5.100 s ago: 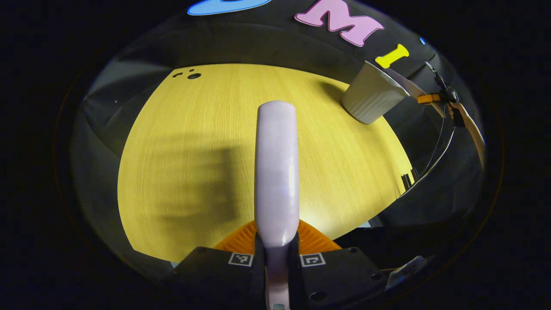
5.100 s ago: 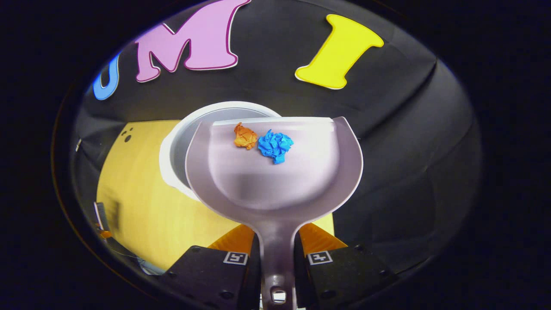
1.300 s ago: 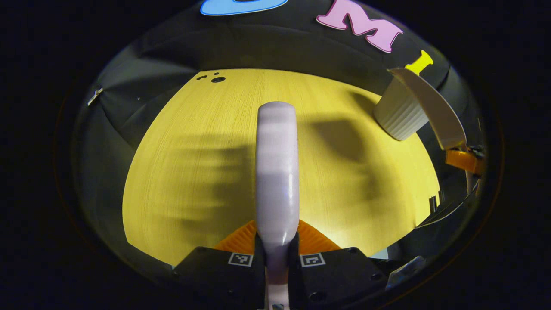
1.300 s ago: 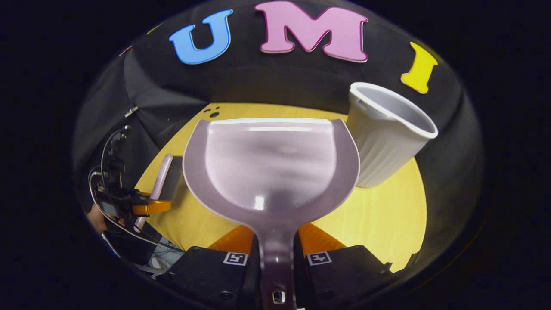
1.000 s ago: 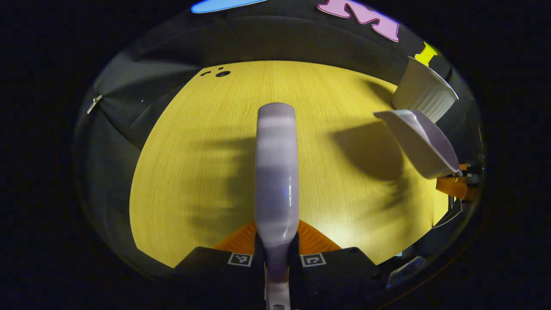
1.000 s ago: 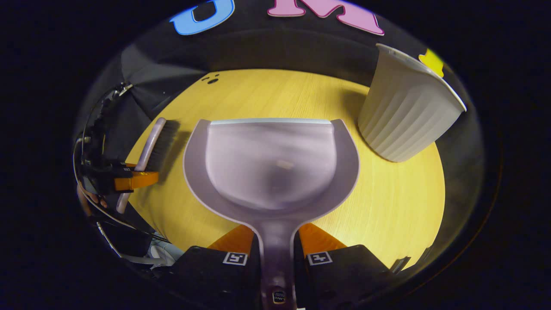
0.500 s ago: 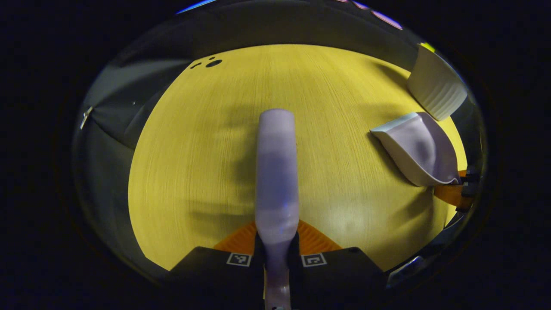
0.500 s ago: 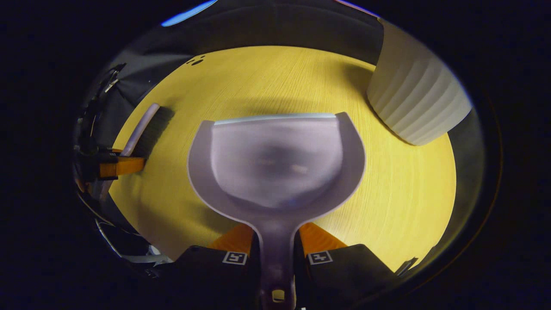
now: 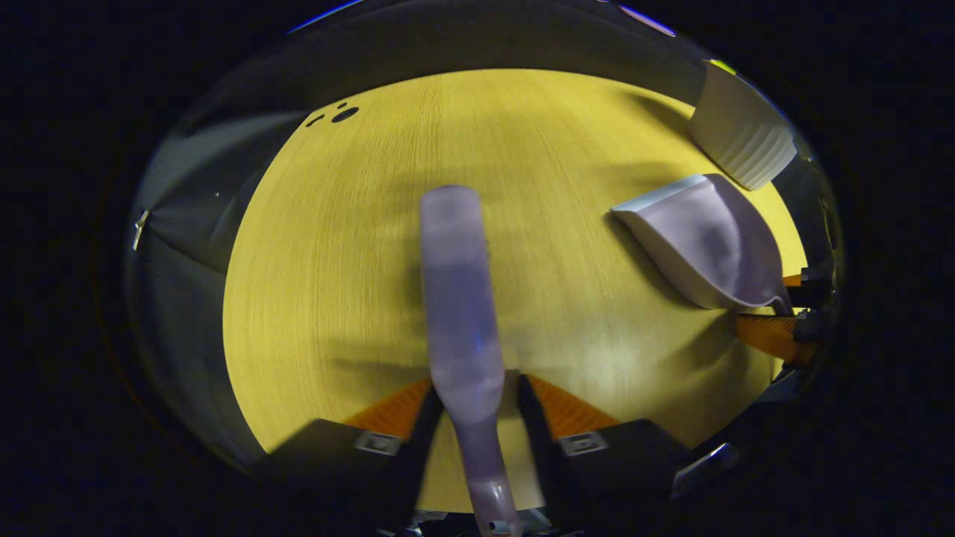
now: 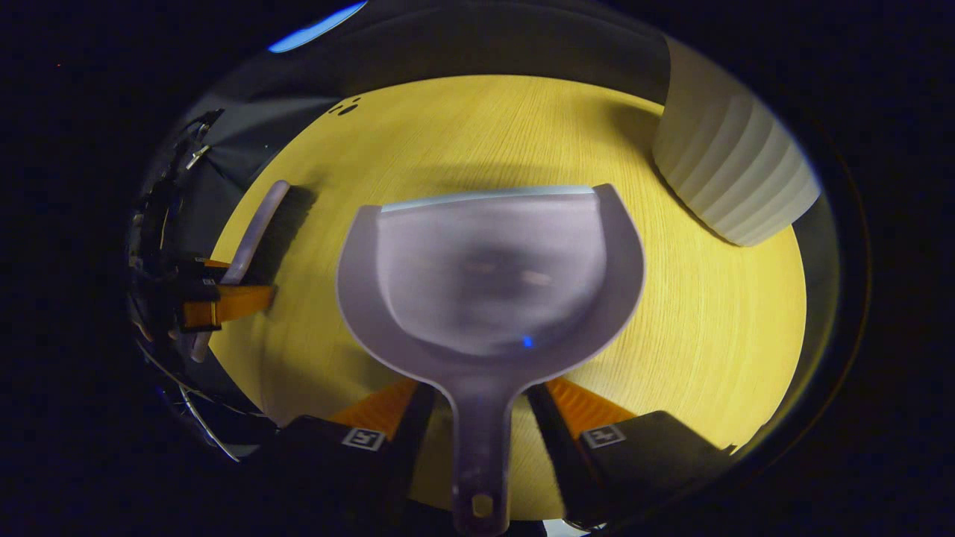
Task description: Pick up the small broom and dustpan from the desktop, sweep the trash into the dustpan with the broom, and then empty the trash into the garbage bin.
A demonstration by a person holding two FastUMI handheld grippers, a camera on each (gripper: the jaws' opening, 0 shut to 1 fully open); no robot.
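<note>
The pale lilac broom (image 9: 459, 298) lies on the yellow wooden table (image 9: 336, 261), its handle running back between the fingers of my left gripper (image 9: 472, 395). Those fingers stand open with a gap on each side of the handle. The lilac dustpan (image 10: 489, 276) rests on the table with nothing in its pan. Its handle lies between the spread fingers of my right gripper (image 10: 477, 406), which is open. In the left gripper view the dustpan (image 9: 701, 239) sits at the right. In the right gripper view the broom (image 10: 257, 224) lies at the left.
The white ribbed garbage bin (image 10: 735, 175) stands at the table's far right, just beyond the dustpan; it is also in the left gripper view (image 9: 739, 138). Small dark holes (image 9: 339, 115) mark the table's far left corner. Black cloth surrounds the table.
Both grippers came down to the table and opened, letting go of the broom and the dustpan. Earlier the dustpan held an orange and a blue paper ball over the bin; now it is empty.
</note>
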